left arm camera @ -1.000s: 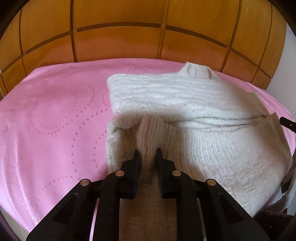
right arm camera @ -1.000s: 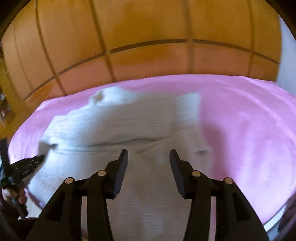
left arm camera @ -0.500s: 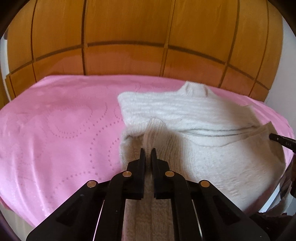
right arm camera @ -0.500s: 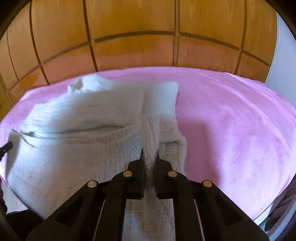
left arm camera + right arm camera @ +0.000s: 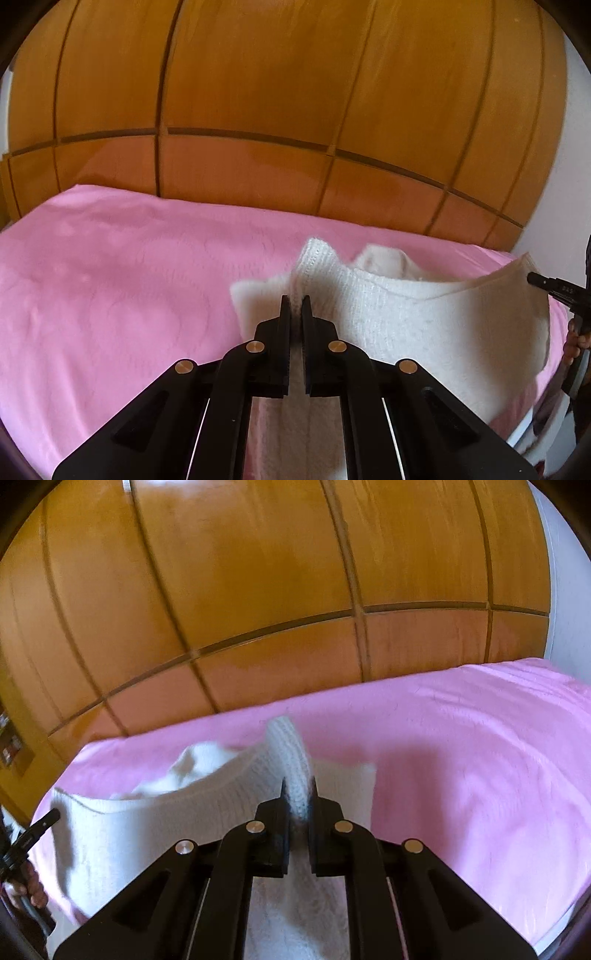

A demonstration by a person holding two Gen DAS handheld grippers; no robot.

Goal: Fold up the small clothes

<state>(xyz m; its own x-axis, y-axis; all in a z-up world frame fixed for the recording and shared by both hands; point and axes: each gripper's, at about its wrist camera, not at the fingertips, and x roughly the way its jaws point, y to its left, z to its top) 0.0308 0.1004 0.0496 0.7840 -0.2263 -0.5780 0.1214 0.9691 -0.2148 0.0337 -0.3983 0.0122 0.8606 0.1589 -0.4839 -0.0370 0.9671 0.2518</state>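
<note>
We hold a white knitted sweater above a pink blanket, its lower edge lifted and stretched sideways between our two tools. The left gripper is clamped on one bunched corner and the right gripper on the other. The sweater's collar points away from us toward a wooden wardrobe; its length runs front to back.
</note>
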